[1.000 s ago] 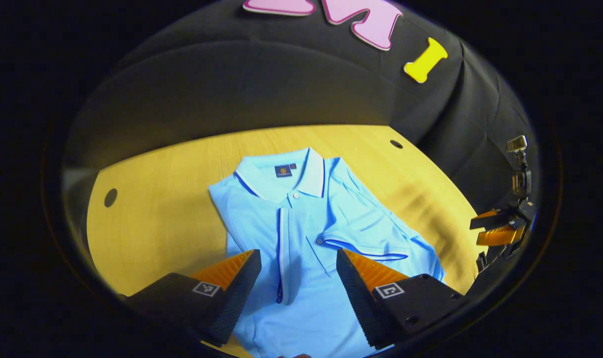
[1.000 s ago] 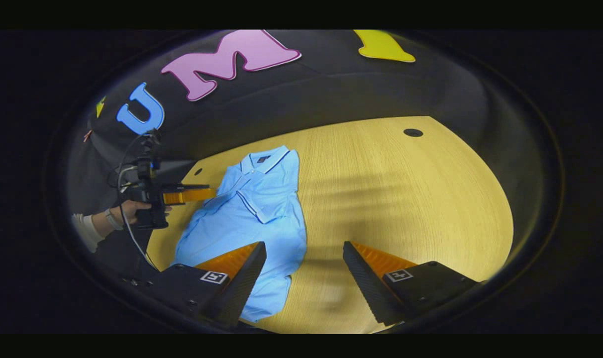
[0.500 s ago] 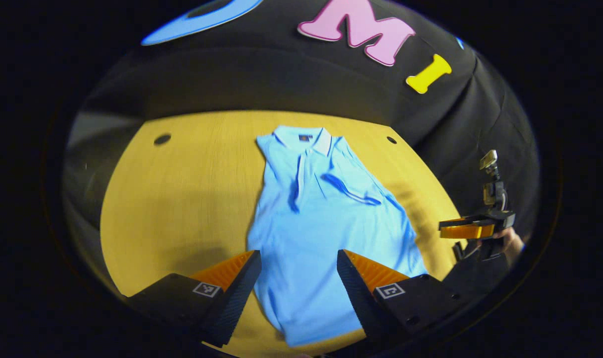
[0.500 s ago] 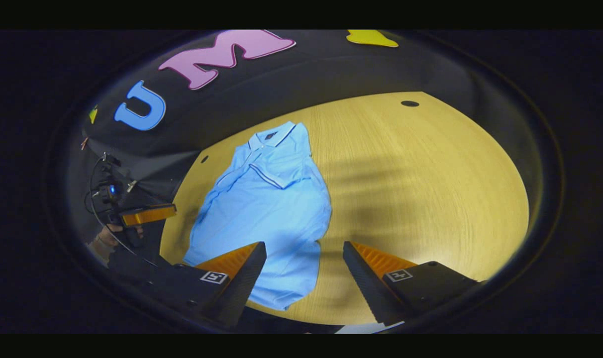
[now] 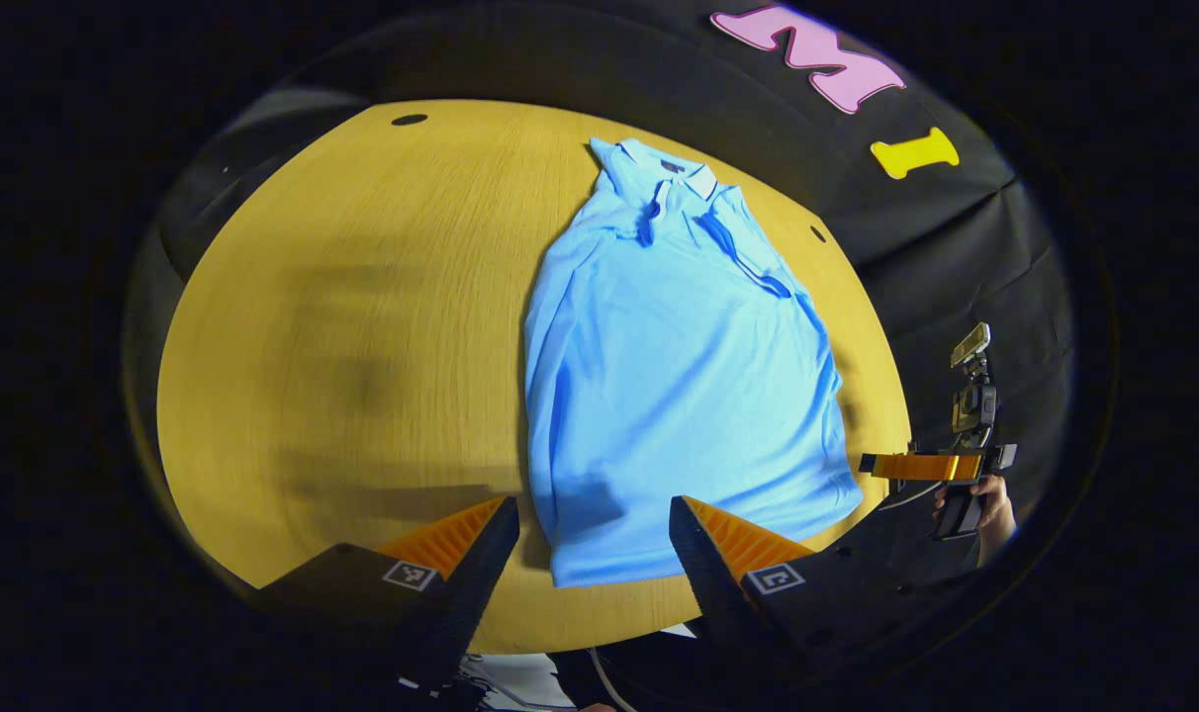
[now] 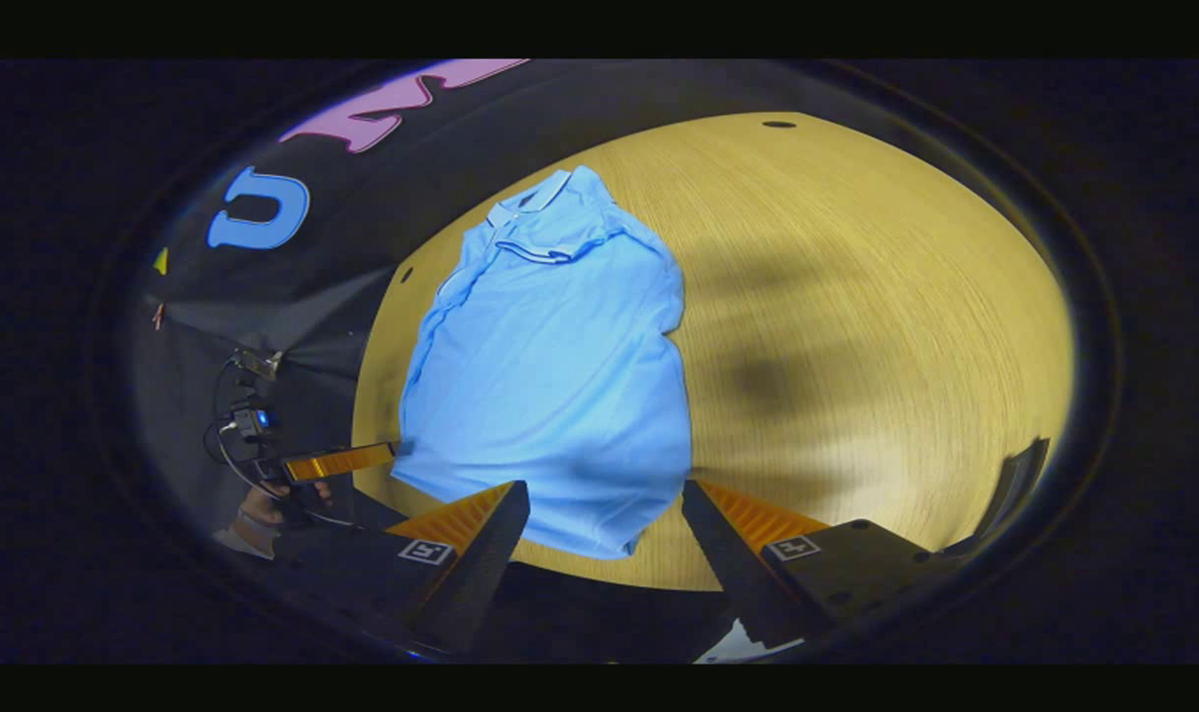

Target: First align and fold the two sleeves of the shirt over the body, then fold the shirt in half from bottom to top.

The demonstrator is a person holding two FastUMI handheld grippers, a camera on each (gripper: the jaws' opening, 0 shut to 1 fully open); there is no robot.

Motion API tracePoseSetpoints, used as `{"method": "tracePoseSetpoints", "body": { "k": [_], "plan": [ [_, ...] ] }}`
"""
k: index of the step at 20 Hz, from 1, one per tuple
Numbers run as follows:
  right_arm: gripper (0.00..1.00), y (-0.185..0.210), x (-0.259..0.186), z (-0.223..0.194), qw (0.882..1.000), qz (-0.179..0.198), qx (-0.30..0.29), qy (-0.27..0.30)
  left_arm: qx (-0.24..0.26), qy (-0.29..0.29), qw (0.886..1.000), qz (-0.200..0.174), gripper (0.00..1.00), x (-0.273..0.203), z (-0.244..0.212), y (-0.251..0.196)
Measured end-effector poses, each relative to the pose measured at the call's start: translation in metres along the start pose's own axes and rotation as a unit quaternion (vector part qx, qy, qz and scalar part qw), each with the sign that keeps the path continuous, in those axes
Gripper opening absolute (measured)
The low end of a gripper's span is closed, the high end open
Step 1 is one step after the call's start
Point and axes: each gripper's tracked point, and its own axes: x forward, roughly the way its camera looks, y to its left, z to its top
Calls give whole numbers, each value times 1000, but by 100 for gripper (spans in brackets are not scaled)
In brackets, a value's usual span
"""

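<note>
Shirt (image 5: 679, 366) flat on surface (image 5: 362, 326), centre frame, sleeves folded inward. Left gripper (image 5: 590, 554) and right gripper (image 6: 604, 539) fingers spread, gripping nothing; bases cut off at bottom.

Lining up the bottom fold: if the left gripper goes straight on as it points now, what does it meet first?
Probably the bottom hem of the light blue polo shirt, which lies between the left gripper fingers' line on the yellow wooden table. Depth is unclear.
</note>
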Motion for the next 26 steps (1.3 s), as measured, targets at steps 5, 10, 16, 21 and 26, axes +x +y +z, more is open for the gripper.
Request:
{"method": "tracePoseSetpoints", "body": {
  "k": [5,10,16,21,26],
  "plan": [
    [98,0,10,-27,998,13,58,32,2,39,999,-18,97,13,-19,-11],
    [84,3,28,-23,986,30,159,35,-4,94,994,-52,85,20,-36,-25],
    [0,-5,36,-26,983,40,176,32,19,62,997,-51,8,30,-31,-34],
    [5,29,11,7,982,120,146,-1,27,25,997,-74,7,8,-12,-44],
    [11,74,-21,72,970,204,110,-69,58,-47,994,-84,7,-25,37,-61]
  ]
}}
